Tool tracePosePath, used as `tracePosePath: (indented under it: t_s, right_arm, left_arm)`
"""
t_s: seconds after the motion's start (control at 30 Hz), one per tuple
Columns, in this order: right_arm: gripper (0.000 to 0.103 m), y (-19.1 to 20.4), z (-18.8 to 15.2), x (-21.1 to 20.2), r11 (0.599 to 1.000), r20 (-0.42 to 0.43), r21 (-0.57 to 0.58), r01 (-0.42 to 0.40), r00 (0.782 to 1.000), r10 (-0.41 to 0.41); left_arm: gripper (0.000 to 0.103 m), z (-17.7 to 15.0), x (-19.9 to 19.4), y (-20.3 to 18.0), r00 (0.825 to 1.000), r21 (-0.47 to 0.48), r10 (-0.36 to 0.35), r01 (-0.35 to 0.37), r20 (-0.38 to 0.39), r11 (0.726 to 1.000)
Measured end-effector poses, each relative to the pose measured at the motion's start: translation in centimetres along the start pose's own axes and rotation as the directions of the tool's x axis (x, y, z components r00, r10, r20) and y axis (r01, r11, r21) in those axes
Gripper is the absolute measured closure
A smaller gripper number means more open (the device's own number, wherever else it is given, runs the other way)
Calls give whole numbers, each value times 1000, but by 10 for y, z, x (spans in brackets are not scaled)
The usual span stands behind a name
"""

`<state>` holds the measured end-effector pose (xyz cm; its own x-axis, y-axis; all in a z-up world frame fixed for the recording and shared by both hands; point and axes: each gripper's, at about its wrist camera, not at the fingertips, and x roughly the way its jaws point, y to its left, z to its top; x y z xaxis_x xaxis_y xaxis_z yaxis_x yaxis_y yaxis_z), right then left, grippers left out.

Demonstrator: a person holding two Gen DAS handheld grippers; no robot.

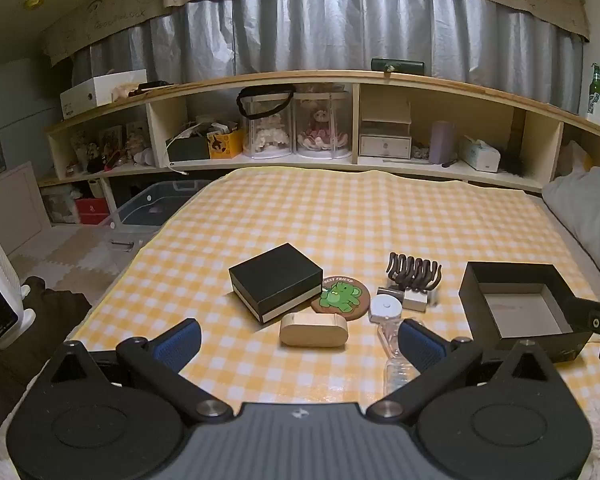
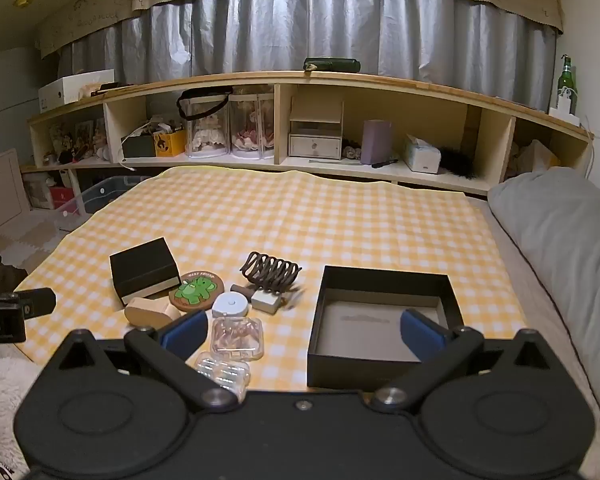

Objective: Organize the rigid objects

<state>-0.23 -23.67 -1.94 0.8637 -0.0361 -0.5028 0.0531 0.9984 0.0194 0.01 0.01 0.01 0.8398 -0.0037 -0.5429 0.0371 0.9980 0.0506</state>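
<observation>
Items to sort: closed black box [image 2: 144, 272], wooden case [image 2: 152, 312], round green-figure coaster [image 2: 196, 286], white round tape measure [image 2: 231, 305], dark claw hair clip [image 2: 271, 270], small silver block [image 2: 266, 300], two clear plastic cases [image 2: 238, 333], the nearer one [image 2: 222, 372]. All lie clustered on the yellow checked cloth [image 2: 300, 216], some touching.

Receptacle: open black tray [image 2: 384, 276], empty, right of the cluster.

Risks, judged: tight packing means fingers closing on one piece could nudge its neighbour; the clear cases look slick and may slip; the clip's teeth could snag.

Position: left hand-held gripper [image 1: 300, 338] spread wide, empty, wooden case just ahead between its fingers. Right hand-held gripper [image 2: 304, 336] likewise wide and empty, clear cases by its left finger, tray by its right.
</observation>
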Motion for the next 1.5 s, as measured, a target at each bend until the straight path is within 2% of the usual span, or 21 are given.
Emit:
tracePosePath:
  t_s: [1.5]
  right_arm:
    - [0, -3, -5, 2, 1000, -7, 0, 1, 1000, -1]
  left_arm:
    - [0, 0, 0, 0, 1000, -1, -1, 1, 2, 1000]
